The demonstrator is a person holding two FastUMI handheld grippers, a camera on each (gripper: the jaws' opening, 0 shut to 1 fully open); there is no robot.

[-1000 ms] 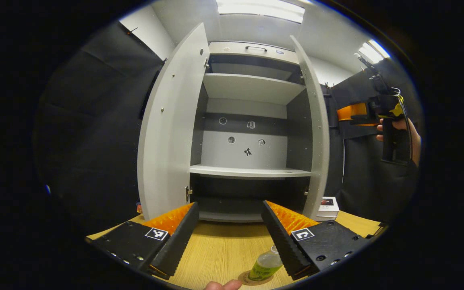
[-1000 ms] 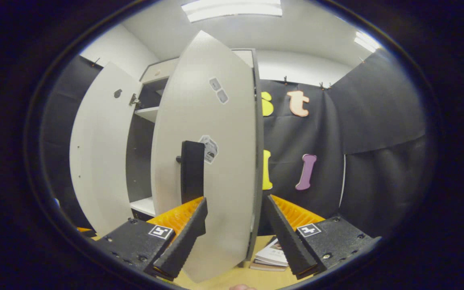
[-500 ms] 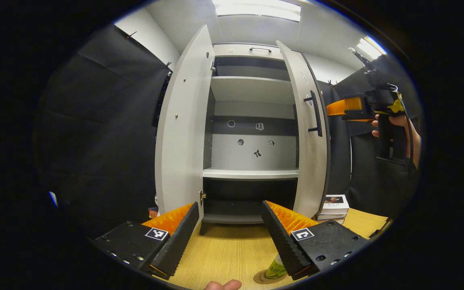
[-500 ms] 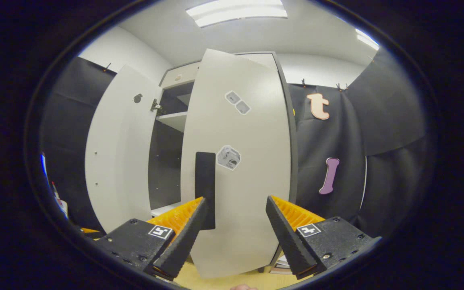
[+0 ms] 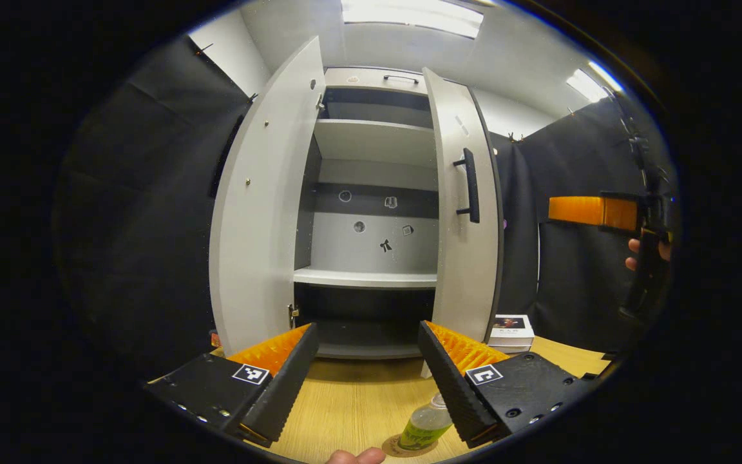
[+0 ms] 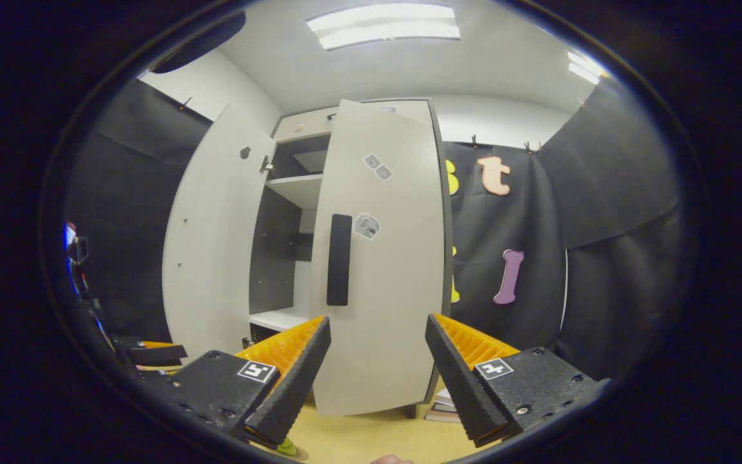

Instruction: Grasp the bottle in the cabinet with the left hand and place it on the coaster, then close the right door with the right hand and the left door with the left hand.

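A small green bottle (image 5: 426,426) stands upright on a round coaster (image 5: 395,447) on the wooden table, just below my right finger in the left gripper view. My left gripper (image 5: 366,338) is open and holds nothing, facing the grey cabinet (image 5: 371,193). The left door (image 5: 255,193) stands wide open. The right door (image 5: 464,245), with its black handle (image 5: 471,185), is swung most of the way in. My right gripper (image 6: 376,325) is open, a short way back from the right door (image 6: 377,270) and its handle (image 6: 339,260), touching neither.
The cabinet's middle shelf (image 5: 364,278) is bare. A stack of books (image 5: 509,325) lies on the table (image 5: 358,399) right of the cabinet. A hand (image 5: 645,248) holds the right gripper (image 5: 593,211) far right. The left gripper (image 6: 152,353) sits low left.
The right door has swung from fully open to mostly closed. My right gripper has drawn back from the door. The bottle stays on the coaster and my left gripper stays open.
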